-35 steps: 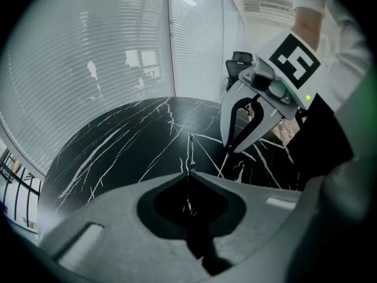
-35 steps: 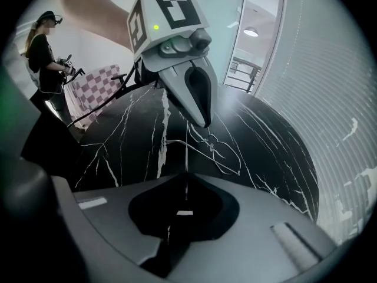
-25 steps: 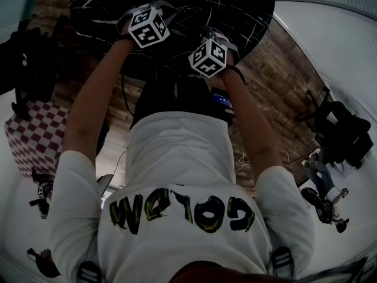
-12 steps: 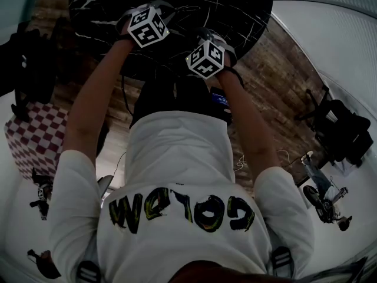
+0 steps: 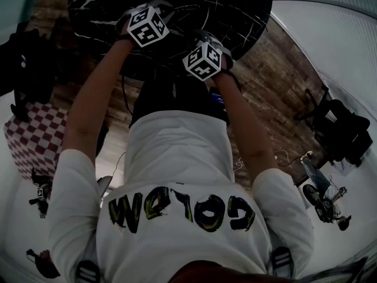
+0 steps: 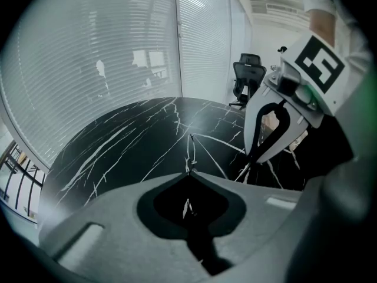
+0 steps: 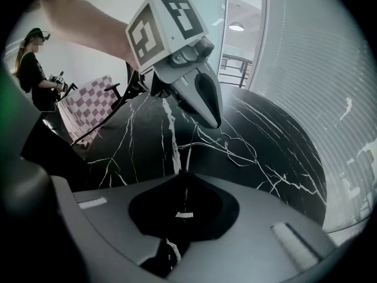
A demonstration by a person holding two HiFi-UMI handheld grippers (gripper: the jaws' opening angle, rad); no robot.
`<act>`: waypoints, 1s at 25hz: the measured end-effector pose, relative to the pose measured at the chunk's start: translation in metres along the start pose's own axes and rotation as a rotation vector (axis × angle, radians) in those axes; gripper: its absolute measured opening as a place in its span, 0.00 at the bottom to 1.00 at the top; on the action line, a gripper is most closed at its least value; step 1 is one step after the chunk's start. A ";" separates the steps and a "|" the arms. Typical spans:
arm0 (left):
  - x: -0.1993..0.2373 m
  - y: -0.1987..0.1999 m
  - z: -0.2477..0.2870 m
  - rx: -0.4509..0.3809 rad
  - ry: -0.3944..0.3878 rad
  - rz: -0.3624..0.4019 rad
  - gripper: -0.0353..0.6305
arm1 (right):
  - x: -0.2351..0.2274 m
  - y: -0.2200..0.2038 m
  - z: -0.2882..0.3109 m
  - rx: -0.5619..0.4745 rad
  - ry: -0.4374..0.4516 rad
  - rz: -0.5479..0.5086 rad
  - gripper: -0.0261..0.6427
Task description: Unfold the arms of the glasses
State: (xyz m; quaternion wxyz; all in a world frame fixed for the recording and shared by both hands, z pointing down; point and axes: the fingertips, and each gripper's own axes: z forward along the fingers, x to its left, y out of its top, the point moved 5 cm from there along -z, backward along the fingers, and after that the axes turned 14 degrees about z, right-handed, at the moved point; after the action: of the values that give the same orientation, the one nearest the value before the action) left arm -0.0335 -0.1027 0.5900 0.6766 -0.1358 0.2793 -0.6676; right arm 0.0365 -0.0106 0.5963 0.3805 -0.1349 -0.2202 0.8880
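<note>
The right gripper (image 7: 187, 175) is nearest, over the near edge of the round black worktop (image 5: 235, 5). Its jaws are pressed together, and a thin wire of the glasses (image 7: 237, 148) comes straight out from their tips. The left gripper (image 6: 188, 174) is a little further in and toward the left edge, angled in to face the right one. Its jaws are also closed tight, with another thin wire of the frame standing up from the tips.

The glasses hang between the two grippers, just in from the near edge. They are a slim wire frame with one lens loop showing past the left gripper's tip in the right gripper view. Whether the frame touches the worktop cannot be told.

Beyond them the white-veined worktop runs on to its far edge. An office chair (image 6: 248, 75) stands past that edge, beside slatted blinds (image 6: 118, 58). Off the left edge is a checked cloth (image 7: 91, 102), with a person (image 7: 34, 78) standing near it.
</note>
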 end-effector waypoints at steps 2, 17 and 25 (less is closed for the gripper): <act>0.001 0.000 0.000 0.000 0.003 -0.002 0.06 | 0.002 0.000 0.001 0.000 0.001 0.013 0.06; 0.002 0.001 0.002 0.001 0.017 0.001 0.06 | 0.023 0.001 0.004 -0.013 0.026 0.104 0.07; 0.001 0.002 0.003 0.004 0.029 -0.005 0.06 | 0.034 0.001 0.006 -0.027 0.027 0.153 0.07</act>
State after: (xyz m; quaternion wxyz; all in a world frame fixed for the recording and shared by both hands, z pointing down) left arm -0.0308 -0.1040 0.5910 0.6711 -0.1255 0.2877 -0.6717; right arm 0.0106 0.0120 0.5980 0.3128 -0.1682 -0.2159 0.9095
